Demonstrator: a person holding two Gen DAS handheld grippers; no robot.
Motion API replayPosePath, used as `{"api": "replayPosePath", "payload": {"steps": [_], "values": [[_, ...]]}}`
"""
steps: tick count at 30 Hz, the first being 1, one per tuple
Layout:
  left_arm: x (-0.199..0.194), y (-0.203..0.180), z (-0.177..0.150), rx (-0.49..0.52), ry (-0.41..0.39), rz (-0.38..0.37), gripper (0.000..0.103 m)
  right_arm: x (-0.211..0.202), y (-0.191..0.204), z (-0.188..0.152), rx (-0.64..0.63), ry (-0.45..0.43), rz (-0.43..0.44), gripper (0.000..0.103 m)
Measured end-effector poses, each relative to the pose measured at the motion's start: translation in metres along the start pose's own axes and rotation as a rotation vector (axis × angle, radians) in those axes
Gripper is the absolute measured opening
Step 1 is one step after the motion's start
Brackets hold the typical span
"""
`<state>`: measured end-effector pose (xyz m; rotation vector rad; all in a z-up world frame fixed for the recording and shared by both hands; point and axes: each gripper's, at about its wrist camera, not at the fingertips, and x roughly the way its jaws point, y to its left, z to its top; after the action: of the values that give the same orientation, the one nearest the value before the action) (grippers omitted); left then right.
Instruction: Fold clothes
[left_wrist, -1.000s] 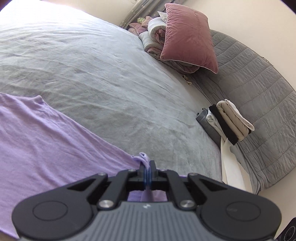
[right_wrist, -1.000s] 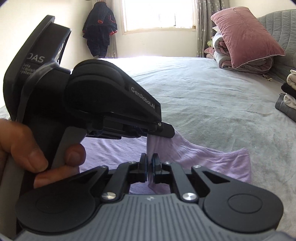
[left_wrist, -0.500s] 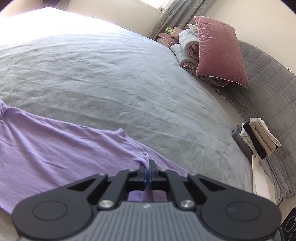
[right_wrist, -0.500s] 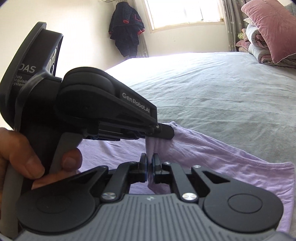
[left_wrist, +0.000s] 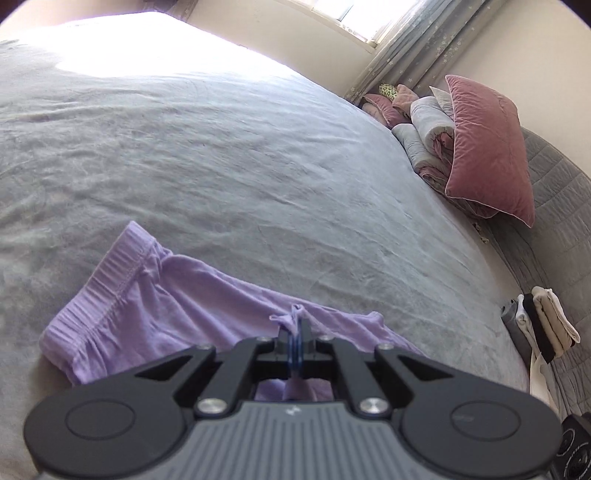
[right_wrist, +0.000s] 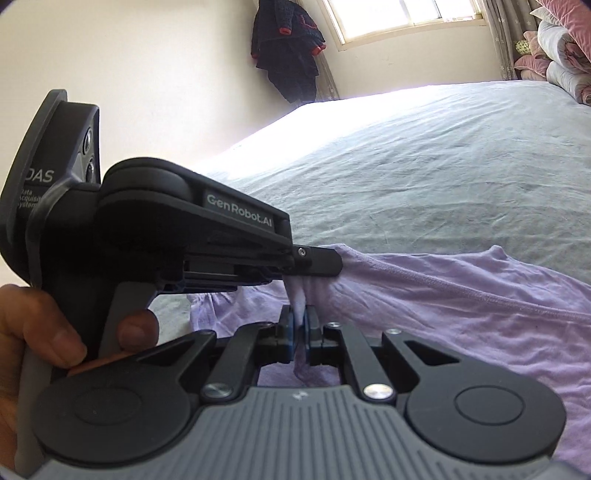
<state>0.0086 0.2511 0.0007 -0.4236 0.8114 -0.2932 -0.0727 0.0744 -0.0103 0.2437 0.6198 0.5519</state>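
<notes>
A: Where is the shirt (left_wrist: 173, 314) now?

B: It lies on the near part of the grey bed (left_wrist: 240, 166), and it is lilac. From the left gripper's camera I see a ribbed cuff or hem (left_wrist: 99, 295) at the left, flat on the cover. The rest of the cloth runs to the right, toward the gripper.

A: And the left gripper (left_wrist: 295, 334), what do its jaws do?

B: They are closed tight on a small bunch of the lilac cloth. The cloth stands up a little above the pads.

A: The right gripper (right_wrist: 300, 320)?

B: The same. Its jaws are almost together and they pinch a fold of the shirt between the blue pads (right_wrist: 289, 332). In its view the left gripper comes in from the left, with a hand (right_wrist: 40, 332) around its handle, and its tip bites the cloth just beyond the right gripper.

A: So both hold the same piece?

B: Yes, very near each other. The shirt spreads away to the right.

A: What else is there?

B: A pink pillow (left_wrist: 487, 147) on rolled quilts (left_wrist: 428, 136) at the far right, folded clothes (left_wrist: 543, 325) by the headboard, and a dark garment (right_wrist: 288, 48) hanging beside the window (right_wrist: 399, 14).
</notes>
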Motion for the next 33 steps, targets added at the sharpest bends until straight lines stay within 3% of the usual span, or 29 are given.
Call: {"api": "replayPosePath", "payload": {"steps": [18,23,29,33], "values": [[-0.008,0.064,0.01,-0.039,-0.081,0.105,0.002,0.066,0.028,0.003,0.148,0.041,0.101,0.007],[-0.011,0.069,0.011,-0.044,-0.098,0.13,0.003,0.084,0.02,0.005,0.192,0.058,0.151,0.017],[-0.034,0.074,0.009,-0.078,-0.171,0.106,0.003,0.081,0.026,0.002,0.236,0.091,0.274,0.017],[-0.044,0.073,0.004,-0.063,-0.201,0.034,0.003,0.066,0.029,0.002,0.198,0.112,0.316,0.017]]}}
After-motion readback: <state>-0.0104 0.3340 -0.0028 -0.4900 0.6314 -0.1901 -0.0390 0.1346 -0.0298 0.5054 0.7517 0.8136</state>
